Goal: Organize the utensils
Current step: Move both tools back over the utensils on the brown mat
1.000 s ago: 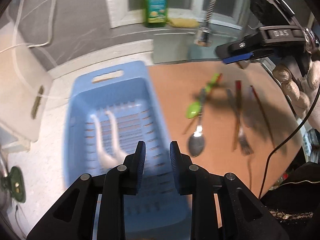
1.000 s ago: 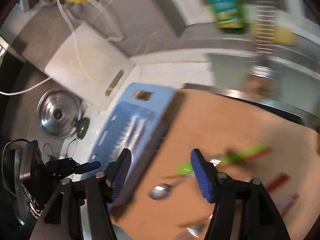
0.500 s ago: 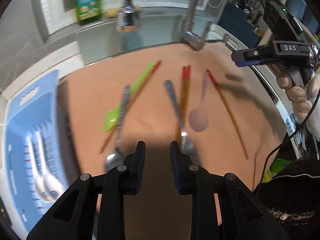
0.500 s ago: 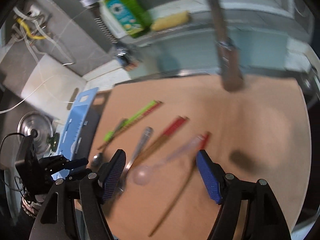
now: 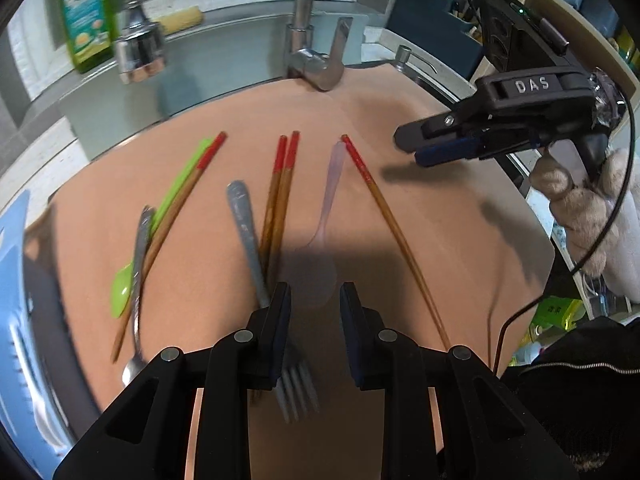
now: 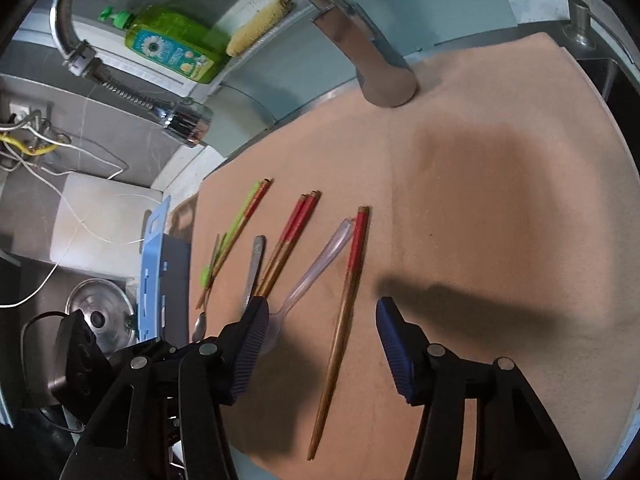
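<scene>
Left tool: jaws a narrow gap apart, nothing pinched, hovering over the bowl of the clear plastic spoon
Right tool: jaws spread and closing, empty, a lone chopstick lying on the mat between them
Mat: tan, carries all the utensils
Beside the spoon: a chopstick pair and a metal fork
Further left: green spoon, another chopstick and a metal spoon, overlapping
Blue rack: at the mat's left edge
Behind: faucet, green soap bottle
</scene>
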The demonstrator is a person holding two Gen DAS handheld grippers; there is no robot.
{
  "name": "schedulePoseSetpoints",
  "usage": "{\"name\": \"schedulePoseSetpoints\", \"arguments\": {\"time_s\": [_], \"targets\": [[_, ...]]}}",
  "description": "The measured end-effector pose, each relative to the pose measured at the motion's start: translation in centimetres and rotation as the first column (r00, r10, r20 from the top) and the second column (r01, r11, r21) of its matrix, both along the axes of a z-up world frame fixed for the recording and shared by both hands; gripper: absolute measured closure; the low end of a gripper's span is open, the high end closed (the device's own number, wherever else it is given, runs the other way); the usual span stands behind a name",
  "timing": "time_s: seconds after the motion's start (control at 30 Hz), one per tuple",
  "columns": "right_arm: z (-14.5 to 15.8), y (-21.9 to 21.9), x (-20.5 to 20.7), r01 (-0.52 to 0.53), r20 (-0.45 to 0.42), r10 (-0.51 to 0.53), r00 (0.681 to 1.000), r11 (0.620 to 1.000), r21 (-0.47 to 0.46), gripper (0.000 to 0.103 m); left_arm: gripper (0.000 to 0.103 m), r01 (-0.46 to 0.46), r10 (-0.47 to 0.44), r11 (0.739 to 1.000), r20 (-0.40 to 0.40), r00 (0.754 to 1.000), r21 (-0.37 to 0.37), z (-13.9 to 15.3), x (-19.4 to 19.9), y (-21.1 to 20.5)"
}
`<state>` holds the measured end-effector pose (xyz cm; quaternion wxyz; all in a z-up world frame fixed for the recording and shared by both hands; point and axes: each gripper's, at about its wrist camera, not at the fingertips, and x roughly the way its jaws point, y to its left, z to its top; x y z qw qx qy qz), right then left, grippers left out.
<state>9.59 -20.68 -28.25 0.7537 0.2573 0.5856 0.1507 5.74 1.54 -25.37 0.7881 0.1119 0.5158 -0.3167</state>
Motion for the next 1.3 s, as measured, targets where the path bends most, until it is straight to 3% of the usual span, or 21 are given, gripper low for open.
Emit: {"name": "schedulePoseSetpoints", "arguments": {"time_s": [0.13,0.57,0.7,0.73,0.8,1.0,1.07,1.1,1.17,1.3], "targets": [[-0.9,0.7,0.2,-0.024,-0.032,0.022,0.999,0.999,-0.041,0.065,0.079,0.025,-0.025,0.999,0.005,1.0,0.023,-0.4,1.5,-2.1],[-2.0,4.2,0.3,-0.093,-0.048,0.084,0.995,0.97,-0.223,0.073,0.08,0.088,-0.087,0.993,-0.02,0.996,0.074,-2.2,3.6,-5.4],[-2.8,5.0,0.1,-0.141,-0.065,0.128,0.99,0.947,-0.29,0.084,0.087,0.103,-0.101,0.989,-0.029,0.994,0.106,-3.0,3.6,-6.1],[-2.8,5.0,0.1,-0.15,-0.066,0.136,0.988,0.941,-0.302,0.089,0.087,0.098,-0.095,0.99,-0.033,0.995,0.104,-3.2,3.7,-6.1],[-2.8,4.5,0.2,-0.157,-0.074,0.141,0.987,0.943,-0.292,0.09,0.092,0.081,-0.077,0.992,-0.043,0.996,0.098,-3.3,3.9,-5.9],[-2.4,2.7,-0.2,-0.163,-0.069,0.149,0.986,0.94,-0.299,0.092,0.093,0.064,-0.057,0.993,-0.069,0.996,0.101,-3.6,3.4,-5.7],[-2.5,1.7,-0.5,-0.151,-0.074,0.133,0.988,0.92,-0.363,0.098,0.093,0.066,-0.059,0.991,-0.062,0.996,0.118,-3.6,2.9,-5.9],[-2.6,1.1,-0.8,-0.145,-0.076,0.126,0.989,0.922,-0.358,0.098,0.092,0.072,-0.065,0.989,-0.057,0.996,0.132,-3.6,2.7,-6.1],[-3.0,-0.6,-1.0,-0.098,-0.096,0.075,0.993,0.96,-0.263,0.098,0.09,0.072,-0.064,0.987,-0.058,0.996,0.146,-3.7,2.8,-6.4],[-2.6,-1.6,-1.3,-0.056,-0.088,0.04,0.995,0.983,-0.178,0.095,0.09,0.063,-0.056,0.987,-0.055,0.997,0.151,-3.7,3.6,-6.8]]}}
